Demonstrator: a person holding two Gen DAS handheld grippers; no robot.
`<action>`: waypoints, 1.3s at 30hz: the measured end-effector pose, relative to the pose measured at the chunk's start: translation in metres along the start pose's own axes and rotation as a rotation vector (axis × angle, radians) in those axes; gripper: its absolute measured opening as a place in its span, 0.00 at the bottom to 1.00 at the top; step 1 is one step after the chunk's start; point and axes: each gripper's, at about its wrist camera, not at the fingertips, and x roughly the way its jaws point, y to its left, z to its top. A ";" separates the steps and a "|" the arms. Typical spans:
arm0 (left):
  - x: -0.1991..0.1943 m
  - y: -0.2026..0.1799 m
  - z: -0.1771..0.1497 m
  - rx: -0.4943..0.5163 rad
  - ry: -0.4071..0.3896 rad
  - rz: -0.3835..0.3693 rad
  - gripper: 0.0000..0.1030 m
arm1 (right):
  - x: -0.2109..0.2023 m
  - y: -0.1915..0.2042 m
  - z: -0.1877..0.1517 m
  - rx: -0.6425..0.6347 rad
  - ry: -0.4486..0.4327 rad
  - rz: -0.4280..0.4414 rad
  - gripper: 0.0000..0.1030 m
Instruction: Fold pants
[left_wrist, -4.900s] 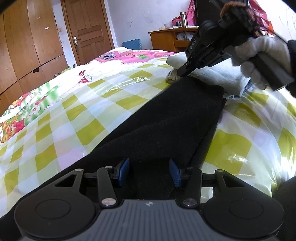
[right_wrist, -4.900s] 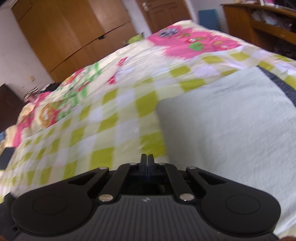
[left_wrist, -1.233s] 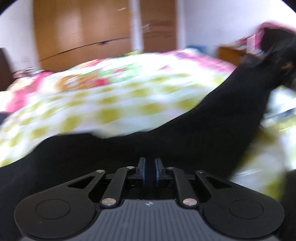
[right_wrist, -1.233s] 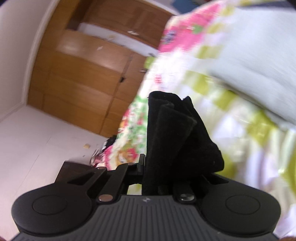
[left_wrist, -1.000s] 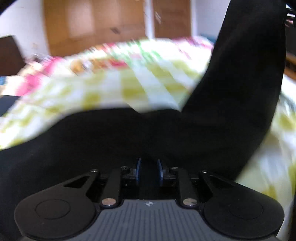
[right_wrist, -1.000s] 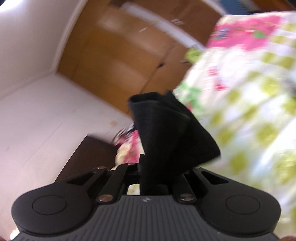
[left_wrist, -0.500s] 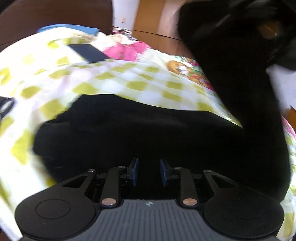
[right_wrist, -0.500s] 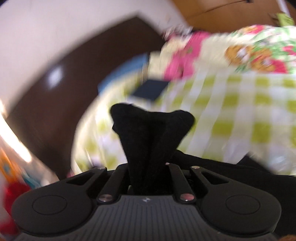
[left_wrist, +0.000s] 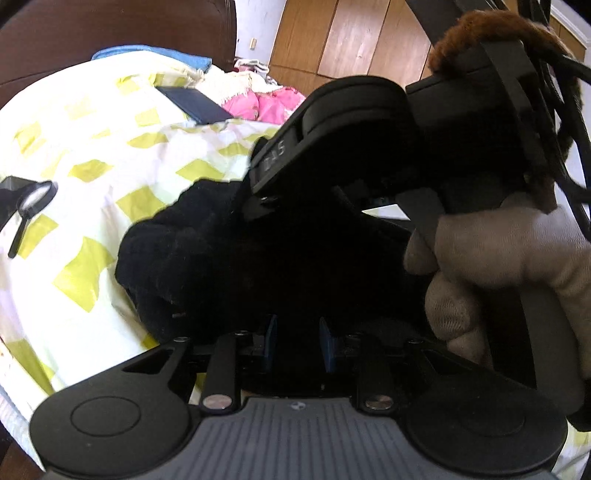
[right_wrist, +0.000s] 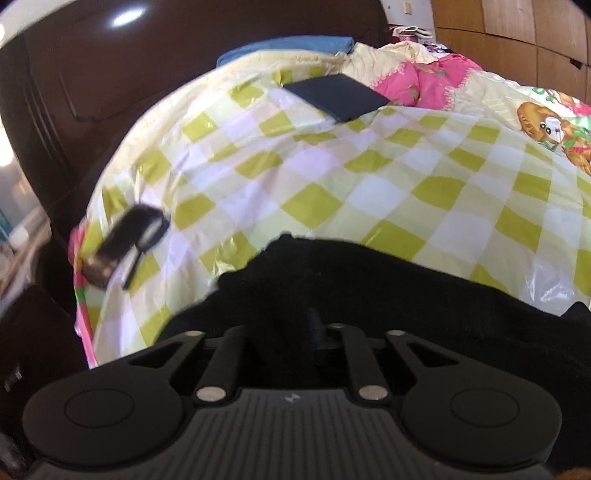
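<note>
The black pants (left_wrist: 207, 251) lie folded on the yellow-checked bed cover (left_wrist: 96, 155); they also show in the right wrist view (right_wrist: 406, 295). My left gripper (left_wrist: 295, 341) sits low over the dark fabric with its blue pads (left_wrist: 271, 339) a small gap apart, black cloth between and under them. My right gripper (right_wrist: 295, 332) is shut on a bunched end of the pants, pressed down onto the lower layer. In the left wrist view the right gripper's black body (left_wrist: 351, 140) and the gloved hand (left_wrist: 498, 266) fill the right side.
A dark flat wallet-like item (right_wrist: 340, 96) lies on the cover near pink bedding (right_wrist: 436, 85). A black magnifying glass (right_wrist: 136, 236) lies near the bed's left edge. A dark brown headboard (right_wrist: 74, 92) stands behind. Wooden wardrobes (left_wrist: 351, 33) are at the back.
The right gripper has swung the pants end over and brought it down onto the lower layer by the left gripper. The left pads have spread slightly apart.
</note>
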 end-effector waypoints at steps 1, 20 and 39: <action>-0.002 0.001 0.002 0.002 -0.011 0.000 0.38 | 0.000 -0.002 0.006 0.029 -0.017 0.011 0.10; -0.038 0.004 -0.031 0.075 0.038 0.089 0.39 | 0.024 0.016 0.021 0.211 0.020 0.239 0.34; 0.058 -0.091 0.022 0.289 0.081 0.038 0.47 | -0.141 -0.244 -0.120 0.764 -0.046 -0.016 0.51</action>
